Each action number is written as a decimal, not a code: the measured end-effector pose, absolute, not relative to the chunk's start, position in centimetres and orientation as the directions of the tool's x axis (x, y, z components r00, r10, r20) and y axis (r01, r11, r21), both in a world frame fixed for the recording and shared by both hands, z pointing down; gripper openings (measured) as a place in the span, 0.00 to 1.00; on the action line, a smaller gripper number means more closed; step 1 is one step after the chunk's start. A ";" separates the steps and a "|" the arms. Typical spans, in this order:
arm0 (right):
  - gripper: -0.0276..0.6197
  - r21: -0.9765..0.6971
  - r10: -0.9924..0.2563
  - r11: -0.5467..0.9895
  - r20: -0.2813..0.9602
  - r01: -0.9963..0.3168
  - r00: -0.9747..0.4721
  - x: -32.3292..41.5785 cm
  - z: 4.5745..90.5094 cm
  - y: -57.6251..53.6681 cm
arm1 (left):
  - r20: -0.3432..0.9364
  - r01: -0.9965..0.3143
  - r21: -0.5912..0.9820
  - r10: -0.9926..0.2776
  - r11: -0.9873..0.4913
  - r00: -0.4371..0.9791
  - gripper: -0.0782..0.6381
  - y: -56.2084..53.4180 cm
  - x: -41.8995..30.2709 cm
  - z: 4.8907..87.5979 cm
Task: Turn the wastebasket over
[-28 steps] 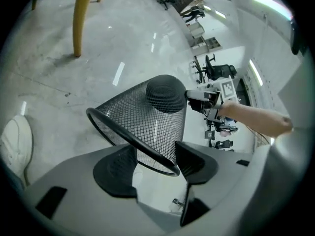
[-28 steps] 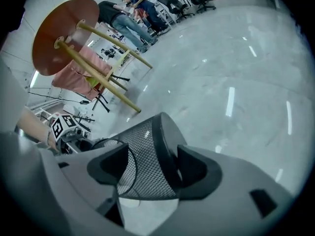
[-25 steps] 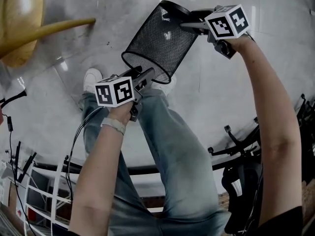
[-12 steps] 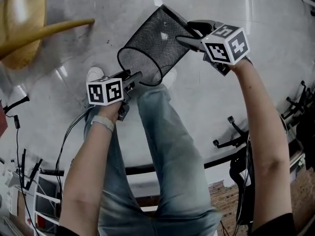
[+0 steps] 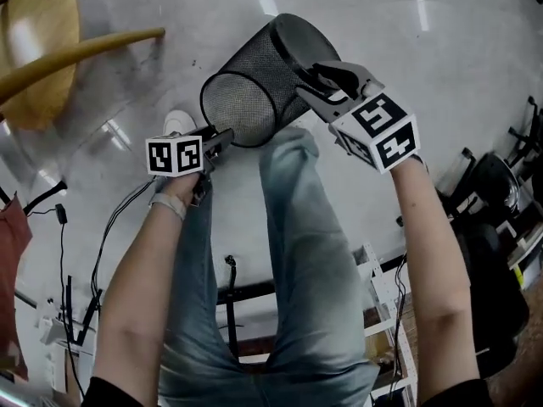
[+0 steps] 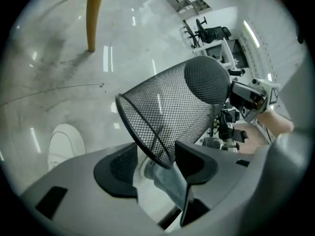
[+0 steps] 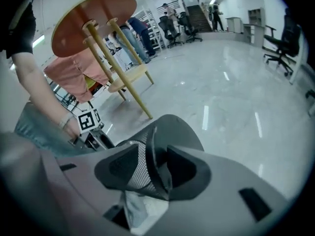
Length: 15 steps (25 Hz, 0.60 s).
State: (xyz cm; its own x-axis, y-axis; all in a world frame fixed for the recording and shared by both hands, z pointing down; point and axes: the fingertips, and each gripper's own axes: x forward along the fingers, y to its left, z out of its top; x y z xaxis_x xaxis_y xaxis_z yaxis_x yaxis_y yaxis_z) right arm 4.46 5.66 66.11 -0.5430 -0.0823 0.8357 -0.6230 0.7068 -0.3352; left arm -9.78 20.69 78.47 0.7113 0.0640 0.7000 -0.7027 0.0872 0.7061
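Hanging in mid-air above a polished grey floor (image 5: 382,24), a black wire-mesh wastebasket (image 5: 263,75) lies almost on its side between 2 hand-held grippers. Its open mouth is turned toward the person's knees and its closed base points away. The left gripper (image 5: 222,136) has its tongs spread around the rim (image 6: 139,132). The wire crosses the gap and leans on 1 pad, with no pinch showing. At the far end, the right gripper (image 5: 307,83) is closing its tongs on the base edge (image 7: 152,151), which sits between the pads, though neither visibly presses on it yet. A white sneaker (image 5: 178,123) and a yellow wooden stool (image 5: 42,49) lie below and to the side.

The basket looks light and empty, so its weight should be no trouble. The mesh wall probably flexes and could dent under a hard squeeze. The 2 stiff parts, the rolled rim and the solid base lip, therefore look like the right places to take hold. Smooth round wire may slip or swivel in loose tongs, so a firmer bite at the rim seems wise before the basket is turned fully mouth-down.
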 end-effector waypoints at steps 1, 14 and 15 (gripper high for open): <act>0.33 -0.340 -0.101 0.690 0.829 -0.639 -0.550 3.9 65.7 6.4 | 0.707 -0.711 0.700 0.076 0.070 0.703 0.45 21.1 -10.5 78.8; 0.30 -0.191 -0.200 0.726 0.861 -0.661 -0.468 -2.6 64.3 11.9 | 0.638 -0.652 0.759 0.200 0.005 0.744 0.44 25.0 -12.8 83.1; 0.30 -0.165 -0.212 0.737 0.865 -0.655 -0.456 -2.7 64.1 12.1 | 0.633 -0.646 0.763 0.200 0.003 0.748 0.44 25.0 -12.5 83.3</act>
State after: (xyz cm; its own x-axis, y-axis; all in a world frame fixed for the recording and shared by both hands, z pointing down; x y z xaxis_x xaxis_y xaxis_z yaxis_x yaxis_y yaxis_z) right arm -2.67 12.11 64.14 -0.4556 -0.2120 0.8646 -0.6553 0.7373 -0.1645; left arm -12.53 25.00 83.26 0.7479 0.2000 0.6329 -0.6465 0.0032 0.7629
